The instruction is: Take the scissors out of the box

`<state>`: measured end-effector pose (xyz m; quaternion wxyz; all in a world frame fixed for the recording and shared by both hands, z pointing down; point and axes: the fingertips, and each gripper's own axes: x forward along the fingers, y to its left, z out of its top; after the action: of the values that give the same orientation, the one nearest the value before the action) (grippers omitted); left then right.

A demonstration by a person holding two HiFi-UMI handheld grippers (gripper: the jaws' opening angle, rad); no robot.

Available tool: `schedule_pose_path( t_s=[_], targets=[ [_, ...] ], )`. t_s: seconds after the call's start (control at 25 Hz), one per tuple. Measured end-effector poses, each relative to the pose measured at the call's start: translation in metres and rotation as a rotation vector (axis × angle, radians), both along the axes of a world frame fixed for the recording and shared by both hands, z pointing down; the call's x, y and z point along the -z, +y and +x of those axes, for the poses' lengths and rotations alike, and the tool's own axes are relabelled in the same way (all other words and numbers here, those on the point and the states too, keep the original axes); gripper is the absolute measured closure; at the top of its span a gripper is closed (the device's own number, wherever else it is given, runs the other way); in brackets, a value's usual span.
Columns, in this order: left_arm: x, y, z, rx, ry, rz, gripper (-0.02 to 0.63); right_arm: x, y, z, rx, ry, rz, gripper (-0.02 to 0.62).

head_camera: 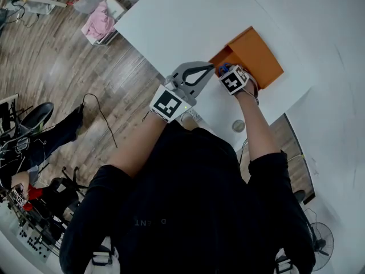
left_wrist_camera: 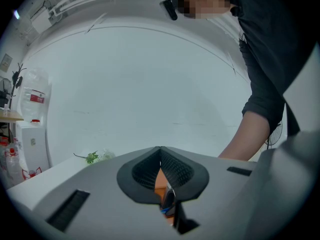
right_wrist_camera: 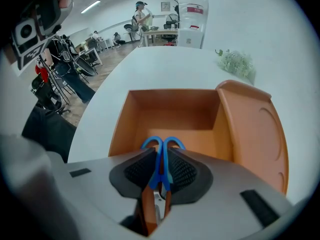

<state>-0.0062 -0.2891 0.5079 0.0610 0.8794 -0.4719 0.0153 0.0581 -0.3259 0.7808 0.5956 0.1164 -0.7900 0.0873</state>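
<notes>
An orange box (right_wrist_camera: 170, 104) lies open on the white table (head_camera: 171, 21), its lid (right_wrist_camera: 257, 129) folded out to the right. Blue-handled scissors (right_wrist_camera: 152, 143) rest inside near the box's front wall. My right gripper (right_wrist_camera: 161, 156) points steeply down into the box, and its pads press on the two blue handle loops. In the head view it (head_camera: 223, 70) sits at the box's (head_camera: 259, 53) near corner. My left gripper (head_camera: 212, 67) is held level just left of the box. Its fingertips meet with nothing between them (left_wrist_camera: 160, 149).
A green and white plant sprig (right_wrist_camera: 235, 61) lies on the table beyond the box. A water dispenser (right_wrist_camera: 190, 14) stands past the table's far end. A small round disc (head_camera: 238, 125) lies near the table's front edge. Chairs and cables crowd the wooden floor at left.
</notes>
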Motion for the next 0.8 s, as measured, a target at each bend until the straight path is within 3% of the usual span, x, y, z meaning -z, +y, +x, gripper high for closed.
schedule_pose_path(
  t_s=[0.8],
  targets=[
    [0.02,0.004,-0.013,-0.022,-0.002,0.028,0.588,0.065,-0.002,-0.007,-0.186,-0.28,0.041,0.511]
  ],
)
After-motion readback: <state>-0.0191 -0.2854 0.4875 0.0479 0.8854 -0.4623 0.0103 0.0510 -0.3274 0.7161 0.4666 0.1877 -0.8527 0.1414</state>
